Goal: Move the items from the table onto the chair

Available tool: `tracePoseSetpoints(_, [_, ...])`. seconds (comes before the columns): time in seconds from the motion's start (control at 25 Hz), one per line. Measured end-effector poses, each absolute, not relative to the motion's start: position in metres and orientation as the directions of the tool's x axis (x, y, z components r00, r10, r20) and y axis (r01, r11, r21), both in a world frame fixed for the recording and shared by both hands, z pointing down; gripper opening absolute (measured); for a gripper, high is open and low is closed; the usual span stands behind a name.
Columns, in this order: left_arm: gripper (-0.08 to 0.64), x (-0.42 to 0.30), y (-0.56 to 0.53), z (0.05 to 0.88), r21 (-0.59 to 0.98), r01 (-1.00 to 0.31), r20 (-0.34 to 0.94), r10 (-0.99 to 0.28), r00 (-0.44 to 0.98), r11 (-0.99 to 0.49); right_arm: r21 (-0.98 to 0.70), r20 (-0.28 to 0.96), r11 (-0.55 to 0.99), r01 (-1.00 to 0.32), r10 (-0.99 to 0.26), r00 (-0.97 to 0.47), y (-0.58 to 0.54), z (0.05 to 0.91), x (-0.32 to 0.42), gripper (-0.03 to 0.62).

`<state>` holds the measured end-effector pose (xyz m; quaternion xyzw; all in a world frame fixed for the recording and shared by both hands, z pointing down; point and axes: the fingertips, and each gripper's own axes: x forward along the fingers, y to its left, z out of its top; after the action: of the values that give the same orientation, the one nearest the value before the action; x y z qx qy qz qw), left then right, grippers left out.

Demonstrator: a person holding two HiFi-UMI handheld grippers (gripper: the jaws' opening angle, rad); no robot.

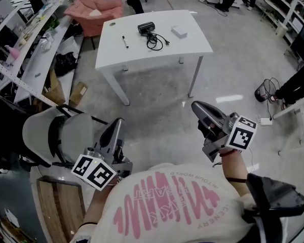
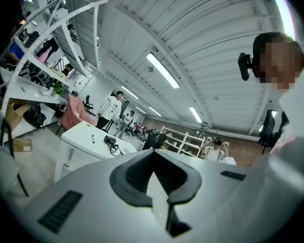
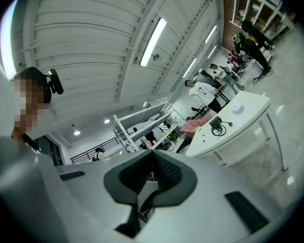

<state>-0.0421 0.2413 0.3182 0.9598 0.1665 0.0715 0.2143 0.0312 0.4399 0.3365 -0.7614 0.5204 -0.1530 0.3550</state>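
Left gripper (image 1: 116, 124) and right gripper (image 1: 198, 108) are clenched shut and empty. They are held level, well short of the table (image 1: 137, 52), likely in approach. Pen (image 1: 125, 41), black device with cable (image 1: 146, 28) and white box (image 1: 179, 31) are left on the table. Grey chair (image 1: 66, 134) is parked near the table's near-left corner.

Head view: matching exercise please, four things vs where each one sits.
Things:
1. pen
2. black device with cable
3. white box
4. grey chair

Places:
A. right part of the table
B. on the floor, picture's lower left
C. left part of the table
D. middle of the table, far side

Pairs: 1-C, 2-D, 3-A, 4-B
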Motion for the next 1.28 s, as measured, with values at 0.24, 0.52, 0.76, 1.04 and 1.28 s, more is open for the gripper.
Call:
tracePoseSetpoints(0.24, [0.009,-0.023,0.251,0.317,0.426,0.274,0.042,0.322,0.946,-0.862,-0.688,-0.191,-0.173,-0.705,-0.894,0.406,0.463,0.328,0.048,0.012])
tracePoseSetpoints(0.52, [0.009,0.0,0.26,0.308,0.388,0.267,-0.03,0.277,0.96,-0.882,-0.555,-0.168,-0.311,-0.772,-0.867,0.47,0.501,0.326,0.071,0.015])
tracePoseSetpoints(0.76, [0.009,0.031,0.267,0.3,0.361,0.296,-0.04,0.302,0.952,-0.885,-0.559,-0.172,-0.357,-0.749,-0.833,0.525,0.519,0.328,0.1,0.016])
tracePoseSetpoints(1.04, [0.009,0.109,0.244,0.307,0.336,0.341,-0.04,0.348,0.936,-0.878,-0.59,-0.139,-0.411,-0.695,-0.796,0.589,0.506,0.34,0.166,0.054])
tracePoseSetpoints(1.28, [0.009,0.199,0.201,0.3,0.348,0.381,-0.045,0.391,0.919,-0.856,-0.529,-0.102,-0.467,-0.709,-0.795,0.599,0.46,0.33,0.25,0.1])
